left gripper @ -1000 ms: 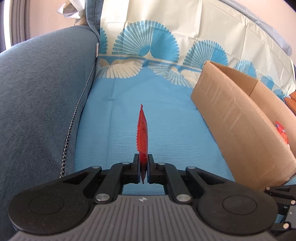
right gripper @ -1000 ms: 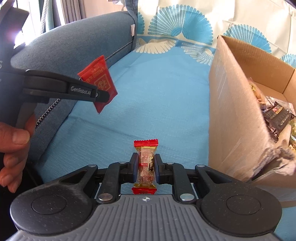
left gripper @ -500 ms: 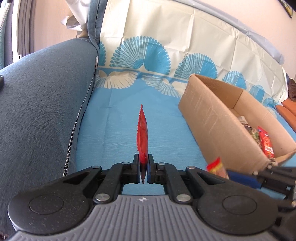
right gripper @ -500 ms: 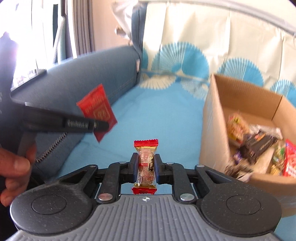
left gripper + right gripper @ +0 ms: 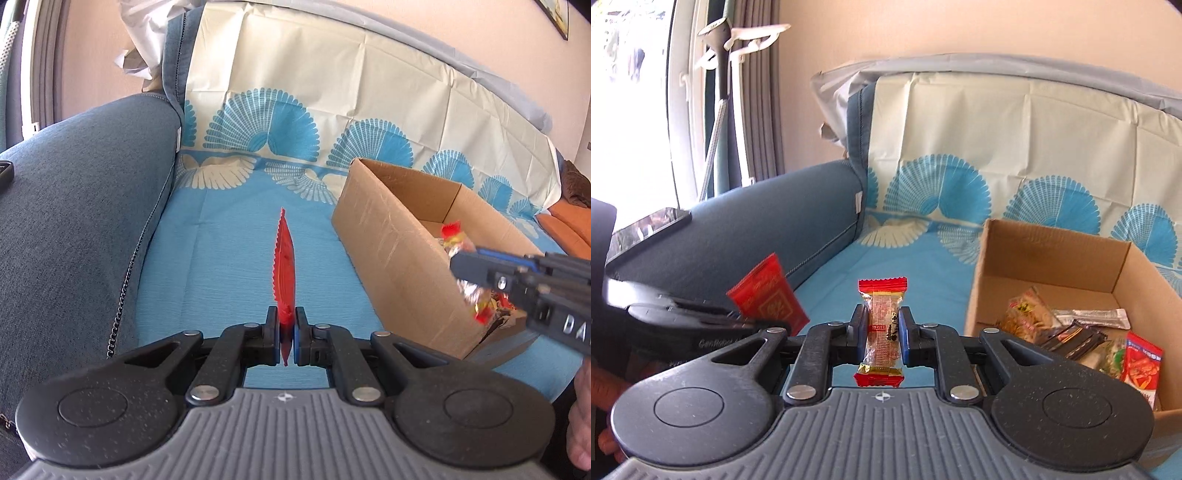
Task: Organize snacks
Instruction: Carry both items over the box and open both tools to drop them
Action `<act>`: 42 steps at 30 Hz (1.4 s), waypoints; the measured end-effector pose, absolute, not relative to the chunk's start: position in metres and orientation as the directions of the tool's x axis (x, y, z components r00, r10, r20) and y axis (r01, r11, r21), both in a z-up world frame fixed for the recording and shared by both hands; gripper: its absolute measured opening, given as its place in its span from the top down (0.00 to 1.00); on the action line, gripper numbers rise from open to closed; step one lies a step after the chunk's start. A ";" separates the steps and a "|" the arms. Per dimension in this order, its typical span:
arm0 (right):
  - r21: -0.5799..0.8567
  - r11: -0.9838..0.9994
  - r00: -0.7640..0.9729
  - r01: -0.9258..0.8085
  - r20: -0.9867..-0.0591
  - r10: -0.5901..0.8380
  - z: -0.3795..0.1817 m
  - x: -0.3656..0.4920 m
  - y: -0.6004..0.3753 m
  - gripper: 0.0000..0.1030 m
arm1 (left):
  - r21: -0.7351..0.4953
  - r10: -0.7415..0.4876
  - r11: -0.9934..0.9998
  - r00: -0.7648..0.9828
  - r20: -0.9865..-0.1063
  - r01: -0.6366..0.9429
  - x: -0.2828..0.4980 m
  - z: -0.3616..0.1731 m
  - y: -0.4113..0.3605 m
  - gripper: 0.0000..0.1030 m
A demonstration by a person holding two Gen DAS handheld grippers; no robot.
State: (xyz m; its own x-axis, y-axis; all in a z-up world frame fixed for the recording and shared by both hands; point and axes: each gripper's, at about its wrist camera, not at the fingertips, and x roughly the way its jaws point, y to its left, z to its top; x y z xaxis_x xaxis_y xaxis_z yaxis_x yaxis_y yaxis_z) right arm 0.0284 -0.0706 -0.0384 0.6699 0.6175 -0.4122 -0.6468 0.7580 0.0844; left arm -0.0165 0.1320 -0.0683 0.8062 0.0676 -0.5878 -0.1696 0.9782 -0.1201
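My left gripper (image 5: 286,338) is shut on a flat red snack packet (image 5: 285,273), seen edge-on above the blue sofa seat; the packet also shows in the right wrist view (image 5: 768,297). My right gripper (image 5: 882,334) is shut on a small clear candy bar with red ends (image 5: 882,328). In the left wrist view the right gripper (image 5: 476,269) holds the candy (image 5: 458,240) over the near end of an open cardboard box (image 5: 391,258). The box (image 5: 1049,258) holds several snack packs (image 5: 1071,332).
A dark blue sofa armrest (image 5: 74,206) rises on the left, with a dark flat object (image 5: 650,230) on top. A cream cloth with blue fan patterns (image 5: 332,110) covers the backrest. An orange cushion (image 5: 565,232) lies at far right.
Both grippers have lifted and tilted up, each keeping its snack. The right gripper with the candy has moved to the box's near end.
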 end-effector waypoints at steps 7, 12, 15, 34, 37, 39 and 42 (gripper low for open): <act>0.151 0.783 0.701 -0.603 -0.369 0.610 -0.028 0.047 -0.096 0.83 | -0.060 0.113 0.982 0.814 -0.570 -0.179 -0.017 -0.064 0.120 0.94; 0.179 0.801 0.722 -0.571 -0.355 0.594 -0.026 0.063 -0.103 0.83 | -0.091 0.109 0.976 0.806 -0.582 -0.197 -0.010 -0.056 0.116 0.94; 0.186 0.813 0.738 -0.552 -0.344 0.580 -0.023 0.073 -0.106 0.83 | -0.096 0.101 0.977 0.809 -0.578 -0.191 0.003 -0.044 0.107 0.94; 0.289 0.957 0.881 0.031 -0.460 0.111 -0.037 0.148 -0.202 0.32 | -0.050 -0.149 0.989 0.911 -0.385 0.140 0.119 0.052 -0.059 0.19; 0.294 0.955 0.878 0.045 -0.467 0.102 -0.037 0.146 -0.206 0.17 | -0.021 -0.119 0.992 0.909 -0.400 0.121 0.091 0.035 -0.059 0.18; 0.293 0.955 0.880 0.047 -0.465 0.100 -0.036 0.144 -0.206 0.11 | -0.043 -0.098 0.995 0.906 -0.412 0.088 0.073 0.024 -0.051 0.17; 0.291 0.956 0.875 0.024 -0.469 0.120 -0.035 0.140 -0.207 0.02 | -0.118 -0.126 0.989 0.900 -0.417 0.084 0.045 0.015 -0.035 0.17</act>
State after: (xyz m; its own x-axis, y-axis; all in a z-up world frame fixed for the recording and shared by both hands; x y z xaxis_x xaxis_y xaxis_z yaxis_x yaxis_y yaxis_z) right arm 0.1396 -0.2071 -0.0350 0.8749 0.1204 -0.4691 0.0244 0.9564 0.2909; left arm 0.0454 -0.0347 0.0152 0.9002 -0.1262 -0.4169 0.0840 0.9894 -0.1181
